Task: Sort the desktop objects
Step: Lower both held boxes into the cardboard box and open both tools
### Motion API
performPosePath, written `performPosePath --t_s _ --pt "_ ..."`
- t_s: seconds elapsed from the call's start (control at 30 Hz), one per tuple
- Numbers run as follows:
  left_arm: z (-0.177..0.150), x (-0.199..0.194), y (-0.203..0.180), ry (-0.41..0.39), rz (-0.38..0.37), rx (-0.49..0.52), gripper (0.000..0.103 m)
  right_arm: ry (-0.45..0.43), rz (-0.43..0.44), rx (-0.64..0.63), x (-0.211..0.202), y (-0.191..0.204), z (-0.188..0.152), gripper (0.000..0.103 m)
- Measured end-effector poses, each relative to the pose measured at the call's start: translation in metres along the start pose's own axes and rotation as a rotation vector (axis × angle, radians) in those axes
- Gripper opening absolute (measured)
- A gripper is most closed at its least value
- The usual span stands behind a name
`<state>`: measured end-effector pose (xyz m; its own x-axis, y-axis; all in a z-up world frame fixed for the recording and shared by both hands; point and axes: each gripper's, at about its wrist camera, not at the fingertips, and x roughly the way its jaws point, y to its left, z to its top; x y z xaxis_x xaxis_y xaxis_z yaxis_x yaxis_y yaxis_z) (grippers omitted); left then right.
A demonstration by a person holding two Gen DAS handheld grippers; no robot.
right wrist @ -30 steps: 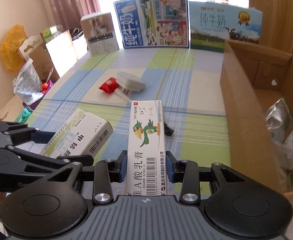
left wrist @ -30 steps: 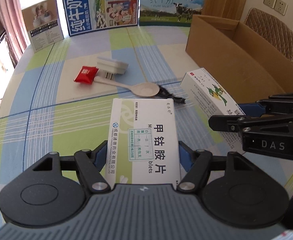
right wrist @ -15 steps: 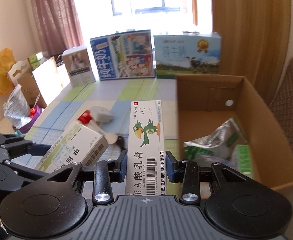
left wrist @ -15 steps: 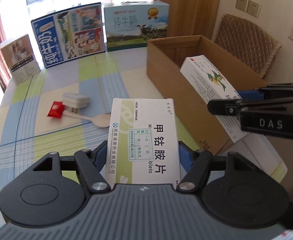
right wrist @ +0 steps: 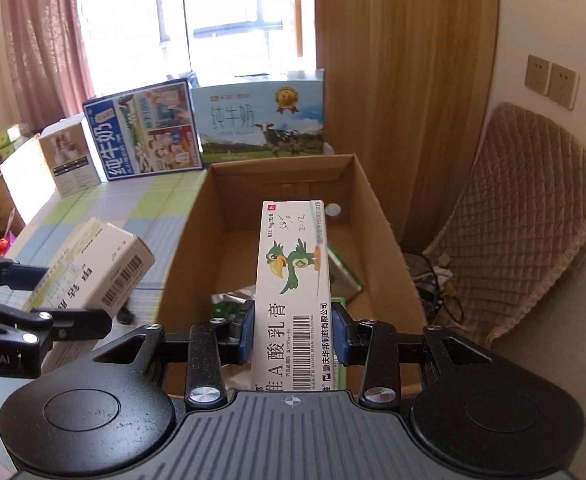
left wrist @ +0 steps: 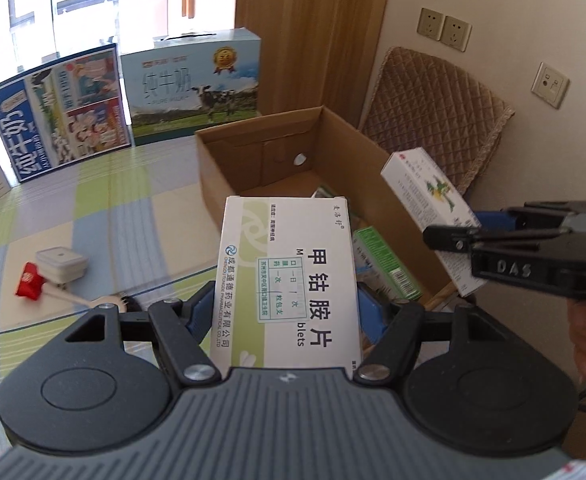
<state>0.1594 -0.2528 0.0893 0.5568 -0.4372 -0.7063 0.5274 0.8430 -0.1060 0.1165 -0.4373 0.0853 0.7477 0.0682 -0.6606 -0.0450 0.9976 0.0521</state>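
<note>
My left gripper (left wrist: pixel 287 316) is shut on a white and green medicine box (left wrist: pixel 289 276), held in the air at the near left edge of the open cardboard box (left wrist: pixel 261 132). My right gripper (right wrist: pixel 293 332) is shut on a narrow white ointment box with a green parrot (right wrist: pixel 293 280), held above the cardboard box's (right wrist: pixel 377 208) opening. The ointment box also shows in the left wrist view (left wrist: pixel 429 200), and the medicine box in the right wrist view (right wrist: pixel 93 272). Packets (right wrist: pixel 345 272) lie inside the cardboard box.
On the checked tablecloth (left wrist: pixel 93 200) lie a white charger (left wrist: pixel 61 264), a red sachet (left wrist: pixel 29 286) and a spoon (left wrist: pixel 93 302). Milk cartons (left wrist: pixel 193 88) stand along the table's far edge. A padded chair (right wrist: pixel 533 216) stands right of the table, by the wall.
Both grippers have risen and swung right with their boxes. The ointment box is now over the cardboard box's opening, and the medicine box has reached its near left edge.
</note>
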Motion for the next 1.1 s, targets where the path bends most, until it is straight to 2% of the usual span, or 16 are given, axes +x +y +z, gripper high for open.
performPosePath --t_s 0.23,0.6,1.1 --pt "0.018 0.029 -0.021 0.008 -0.035 0.017 0.067 0.013 -0.014 0.023 0.009 -0.022 0.000 0.036" --pt "0.025 0.063 -0.031 0.027 -0.059 0.010 0.067 0.030 -0.021 0.032 0.026 -0.037 0.000 0.036" --pt "0.013 0.037 -0.006 -0.011 0.000 -0.025 0.068 0.032 -0.011 0.033 0.028 -0.034 0.001 0.036"
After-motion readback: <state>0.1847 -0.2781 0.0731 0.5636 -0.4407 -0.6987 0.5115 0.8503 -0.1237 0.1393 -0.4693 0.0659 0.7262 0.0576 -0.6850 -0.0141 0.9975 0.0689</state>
